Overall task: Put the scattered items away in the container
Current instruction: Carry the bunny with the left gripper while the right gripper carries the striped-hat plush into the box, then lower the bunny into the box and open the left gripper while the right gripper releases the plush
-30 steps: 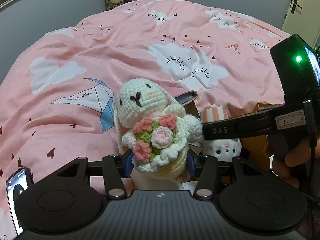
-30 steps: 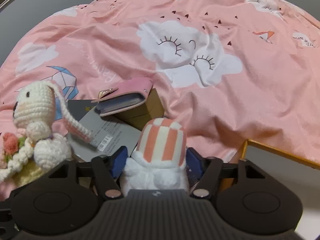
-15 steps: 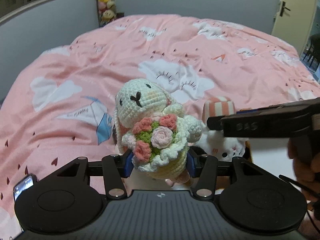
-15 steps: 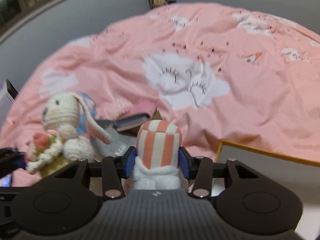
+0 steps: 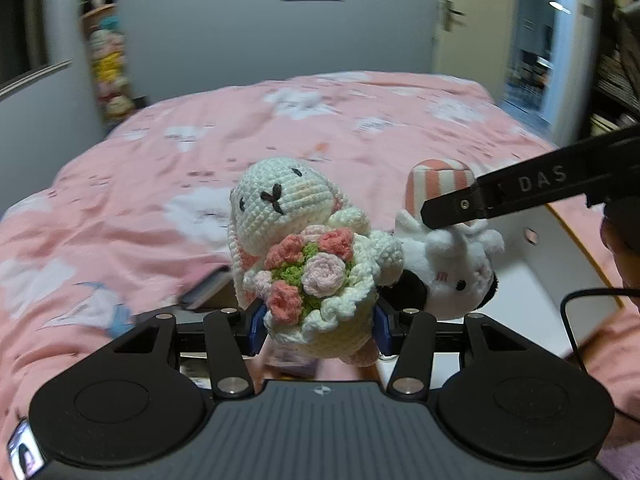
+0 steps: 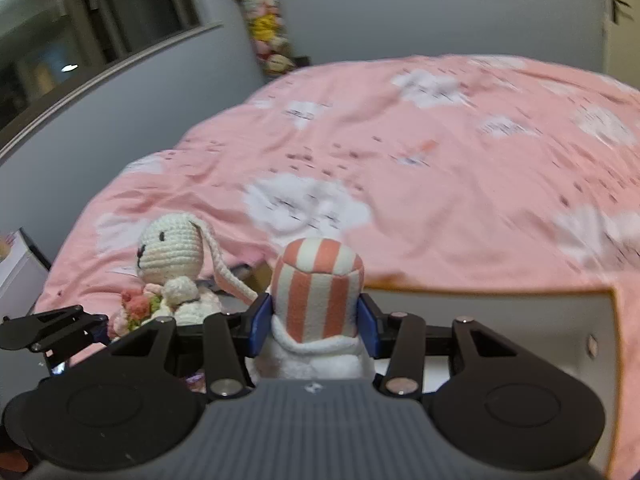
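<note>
Both toys have come up off the pink bed cover (image 5: 168, 168) since 1 second ago, and the white box (image 6: 520, 320) now sits just under and to the right of them. Earlier the view was mostly blanket; now the wall and door show.

The left gripper (image 5: 318, 326) is squeezing the knitted bunny (image 5: 304, 248) around its yellow skirt, low down. The bunny's head and flowers stick up high above the blue pads. The right gripper (image 6: 314, 330) is squeezing the striped-hat plush (image 6: 318, 292) at the base of its hat, and its white body hangs below.

What could go wrong? The 2 toys are nearly bumping. In the left view the plush sits right beside the bunny's arm, so 1 toy could knock the other loose. Both are soft and squishy, so a fast swing could let them slip out. The bunny is top-heavy and could tip in the pads. A toy let go too early, before it is over the box, would land back on the cover. The bunny's long ear could catch on the box rim. A few items, maybe a wallet and cards (image 5: 208, 288), lie on the cover below, blurred.
</note>
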Tool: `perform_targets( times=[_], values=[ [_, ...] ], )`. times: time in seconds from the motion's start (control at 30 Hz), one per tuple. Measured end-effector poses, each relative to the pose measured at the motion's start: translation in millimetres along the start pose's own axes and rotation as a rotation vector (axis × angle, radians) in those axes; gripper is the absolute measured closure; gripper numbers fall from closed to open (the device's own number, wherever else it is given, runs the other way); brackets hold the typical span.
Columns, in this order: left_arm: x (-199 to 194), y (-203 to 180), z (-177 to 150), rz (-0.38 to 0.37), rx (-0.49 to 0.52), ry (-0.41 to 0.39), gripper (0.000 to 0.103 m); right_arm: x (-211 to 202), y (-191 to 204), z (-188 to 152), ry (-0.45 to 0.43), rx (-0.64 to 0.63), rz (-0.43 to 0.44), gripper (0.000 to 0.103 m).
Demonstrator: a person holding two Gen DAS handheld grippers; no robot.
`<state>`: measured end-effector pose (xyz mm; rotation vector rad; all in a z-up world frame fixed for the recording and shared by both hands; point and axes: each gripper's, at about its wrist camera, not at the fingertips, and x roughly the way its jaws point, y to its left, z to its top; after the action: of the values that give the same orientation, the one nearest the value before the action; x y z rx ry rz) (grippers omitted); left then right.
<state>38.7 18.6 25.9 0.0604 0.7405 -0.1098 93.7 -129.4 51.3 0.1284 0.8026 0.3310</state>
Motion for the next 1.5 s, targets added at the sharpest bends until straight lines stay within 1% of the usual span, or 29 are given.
perform_targets(
  times=[0.17,0.27,0.4,0.57,0.73,0.8,0.93,1.03,1.17,1.3,1.47,1.5],
  values=[
    [16,-33,-3,-0.1,0.1,0.035,0.045,-16,-31,-18,0.029,0.051,-0.083,0.054],
    [34,-49,-6,-0.148,0.14,0.105,0.045,-13,-50,-31,0.084,0.089,-0.106,0.054],
    [60,-63,-15,-0.183,0.184,0.185,0.045,3,-69,-49,0.153,0.137,-0.123,0.054],
    [88,-67,-27,-0.164,0.218,0.287,0.045,26,-78,-60,0.244,0.148,-0.101,0.054],
    [100,-76,-31,-0.164,0.225,0.372,0.045,47,-83,-67,0.333,0.121,-0.103,0.054],
    [106,-79,-31,-0.163,0.225,0.406,0.044,56,-87,-70,0.367,0.124,-0.092,0.054],
    [119,-80,-29,-0.17,0.209,0.472,0.044,69,-92,-72,0.406,0.132,-0.073,0.053],
    [129,-79,-28,-0.159,0.199,0.524,0.043,78,-95,-74,0.432,0.138,-0.061,0.053],
    [141,-78,-31,-0.168,0.19,0.594,0.042,87,-99,-76,0.443,0.149,-0.051,0.052],
    [144,-76,-33,-0.174,0.192,0.614,0.04,92,-100,-76,0.45,0.154,-0.042,0.048],
    [144,-73,-33,-0.193,0.187,0.601,0.037,92,-103,-75,0.455,0.171,-0.027,0.046],
    [142,-73,-32,-0.196,0.188,0.595,0.035,90,-105,-74,0.457,0.184,-0.018,0.045]
  ],
)
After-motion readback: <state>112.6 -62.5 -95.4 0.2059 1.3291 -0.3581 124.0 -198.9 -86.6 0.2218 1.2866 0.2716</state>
